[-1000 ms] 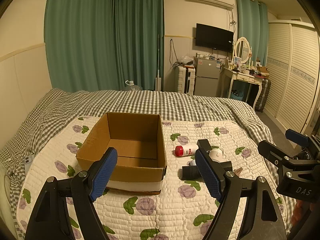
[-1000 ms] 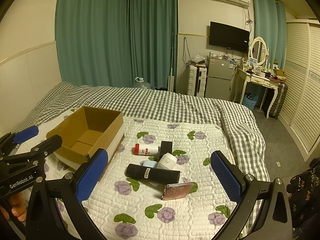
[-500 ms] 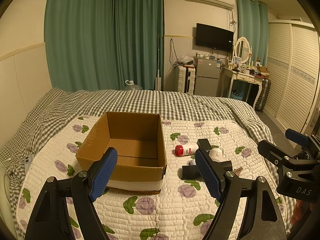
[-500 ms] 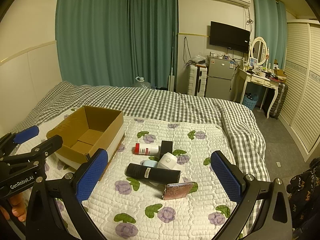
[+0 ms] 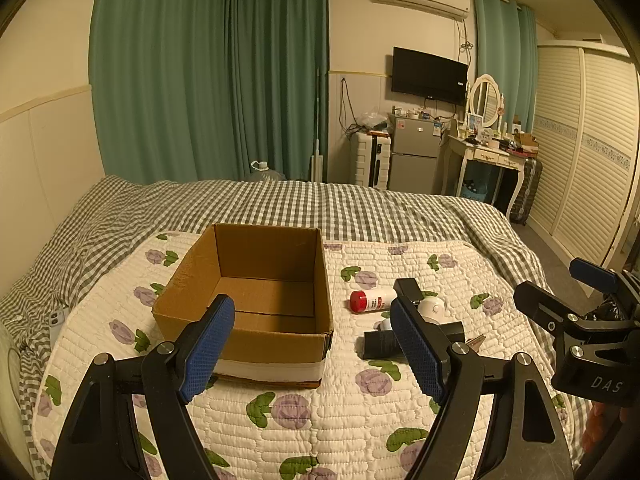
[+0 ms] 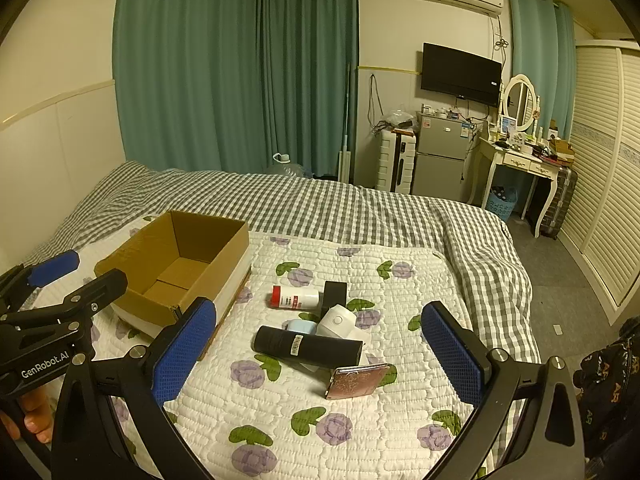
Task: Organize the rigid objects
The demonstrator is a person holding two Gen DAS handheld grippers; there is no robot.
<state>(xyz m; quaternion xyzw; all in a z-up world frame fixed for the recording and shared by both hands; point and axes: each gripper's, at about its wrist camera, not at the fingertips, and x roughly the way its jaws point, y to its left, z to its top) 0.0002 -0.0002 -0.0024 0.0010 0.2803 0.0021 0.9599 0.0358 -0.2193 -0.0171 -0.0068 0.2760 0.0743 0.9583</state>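
An open, empty cardboard box (image 5: 256,292) (image 6: 176,264) stands on a floral quilt. Right of it lies a small pile: a white bottle with a red cap (image 6: 295,297) (image 5: 370,300), a black box (image 6: 334,294), a white rounded device (image 6: 338,322), a light blue item (image 6: 298,326), a black cylinder (image 6: 308,347) and a pink patterned case (image 6: 356,376). My left gripper (image 5: 312,348) is open and empty, in front of the box. My right gripper (image 6: 318,354) is open and empty, above the pile's near side.
The quilt (image 6: 360,432) lies on a grey checked bedspread (image 6: 360,208). Beyond the bed are green curtains (image 6: 240,72), a small fridge (image 6: 440,160), a dressing table (image 6: 524,160) and white wardrobe doors (image 6: 608,168). The other gripper shows at each view's edge.
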